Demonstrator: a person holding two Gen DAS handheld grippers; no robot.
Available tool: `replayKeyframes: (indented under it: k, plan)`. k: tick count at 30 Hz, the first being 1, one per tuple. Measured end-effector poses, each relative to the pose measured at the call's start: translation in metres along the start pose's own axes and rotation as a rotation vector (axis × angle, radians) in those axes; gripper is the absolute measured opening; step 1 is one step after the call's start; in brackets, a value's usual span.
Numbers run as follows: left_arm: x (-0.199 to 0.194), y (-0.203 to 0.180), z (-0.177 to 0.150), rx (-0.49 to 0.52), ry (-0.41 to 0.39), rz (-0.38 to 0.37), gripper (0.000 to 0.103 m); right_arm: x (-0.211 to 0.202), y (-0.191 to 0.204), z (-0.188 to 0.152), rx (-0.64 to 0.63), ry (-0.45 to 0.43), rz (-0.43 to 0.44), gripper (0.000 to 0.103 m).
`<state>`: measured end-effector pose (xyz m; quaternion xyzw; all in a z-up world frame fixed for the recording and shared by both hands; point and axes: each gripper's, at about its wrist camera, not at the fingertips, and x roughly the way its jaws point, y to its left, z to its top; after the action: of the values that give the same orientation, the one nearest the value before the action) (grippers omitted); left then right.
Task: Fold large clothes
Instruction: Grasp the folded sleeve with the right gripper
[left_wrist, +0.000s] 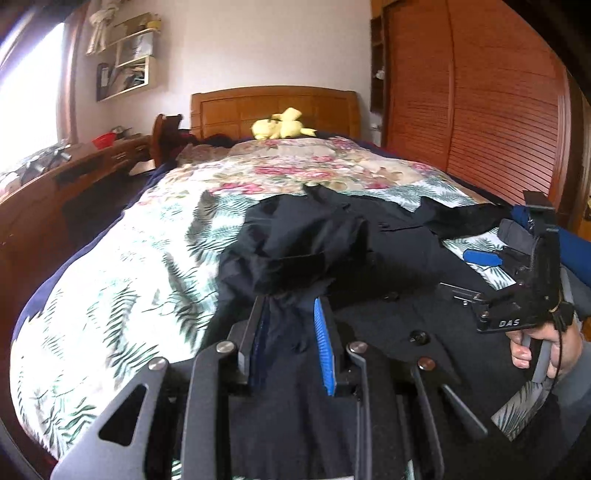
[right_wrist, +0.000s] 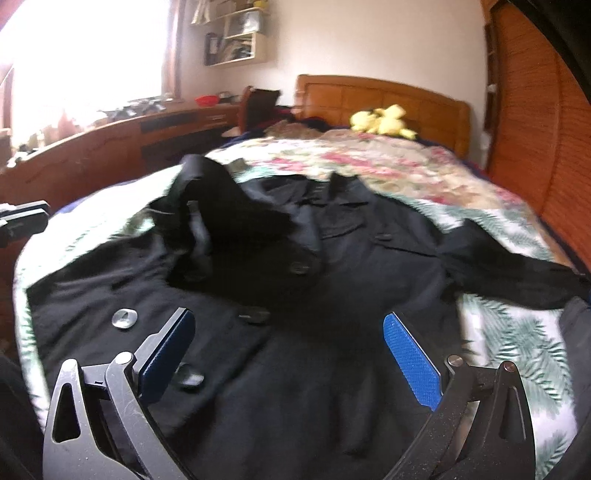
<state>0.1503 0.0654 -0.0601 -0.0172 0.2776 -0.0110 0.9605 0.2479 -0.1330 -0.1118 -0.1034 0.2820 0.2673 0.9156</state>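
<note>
A black coat (right_wrist: 332, 258) lies spread front-up across the near half of the bed (left_wrist: 110, 266), on a leaf-and-flower patterned quilt (right_wrist: 388, 162); its left sleeve (left_wrist: 295, 243) is bunched up over the chest and the other sleeve (right_wrist: 517, 273) trails toward the bed's right edge. The left tool (left_wrist: 291, 314) has its pads closed on a fold of the coat's dark cloth. The right tool (right_wrist: 288, 354) hovers over the buttoned front with its jaws wide apart, gripping nothing. A yellow plush toy (left_wrist: 282, 127) sits by the wooden headboard (left_wrist: 273, 107). A long wooden counter (right_wrist: 110, 144) runs close along the left side, a slatted wardrobe (left_wrist: 480, 110) along the right. The quilt beyond the collar lies bare. The coat's hem is cut off below both views, and the right view is blurred.
</note>
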Motion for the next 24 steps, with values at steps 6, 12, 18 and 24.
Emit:
replayKeyframes:
  k: [6,12,18,24]
  plan:
    - [-0.011,0.03,-0.011,-0.031,0.003,0.035,0.023,0.007,0.044,0.016,-0.013,0.022,0.124,0.097]
    - [-0.02,0.052,-0.018,-0.049,-0.003,0.049,0.023,0.016,0.097,0.046,-0.115,0.014,0.194,0.092]
    - [-0.025,0.063,-0.019,-0.059,-0.017,0.048,0.023,0.063,0.128,0.072,-0.191,0.081,0.202,0.085]
    - [-0.027,0.064,-0.021,-0.055,-0.018,0.034,0.023,0.122,0.121,0.065,-0.172,0.226,0.212,0.067]
